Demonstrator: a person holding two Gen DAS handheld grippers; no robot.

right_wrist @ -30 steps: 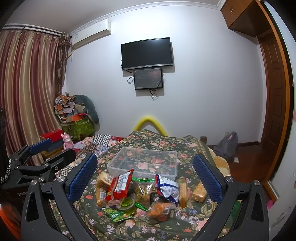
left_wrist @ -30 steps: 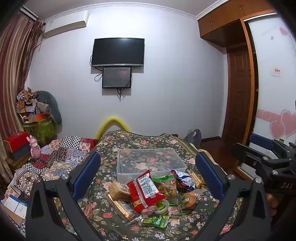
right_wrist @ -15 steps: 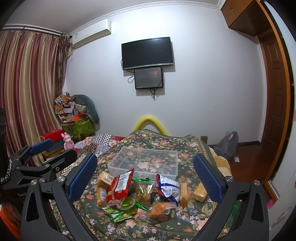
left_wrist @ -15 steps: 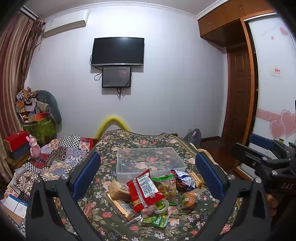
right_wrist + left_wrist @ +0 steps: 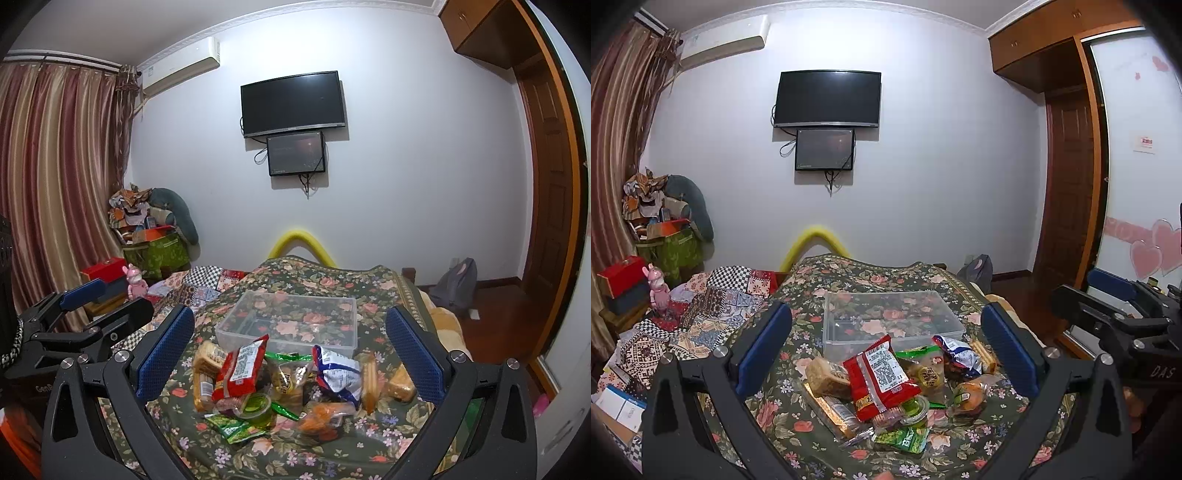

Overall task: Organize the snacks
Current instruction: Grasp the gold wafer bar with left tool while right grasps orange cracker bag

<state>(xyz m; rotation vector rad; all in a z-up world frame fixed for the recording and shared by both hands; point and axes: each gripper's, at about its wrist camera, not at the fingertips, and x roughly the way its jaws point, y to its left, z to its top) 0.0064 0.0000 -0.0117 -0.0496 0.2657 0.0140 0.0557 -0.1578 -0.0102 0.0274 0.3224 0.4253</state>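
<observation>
A clear rectangular plastic storage box [image 5: 892,321], open-topped and holding nothing, sits flat on the floral bedspread. Just in front of it lies a heap of snacks: a red crinkled packet with a white label [image 5: 881,373] leans tilted on top, a tan wrapped cake bar [image 5: 827,376] to its left, a blue-and-white foil bag [image 5: 334,373] to its right. A green jelly cup [image 5: 258,406], a small green sachet [image 5: 903,439] and an orange wrapped bun [image 5: 969,393] lie nearest the camera.

Home bedroom, bed [image 5: 923,280] under a floral cover, wall-mounted television [image 5: 827,99], air conditioner [image 5: 181,70] above striped curtains [image 5: 55,177], wooden door [image 5: 1067,184], built-in wardrobe [image 5: 1134,147]
</observation>
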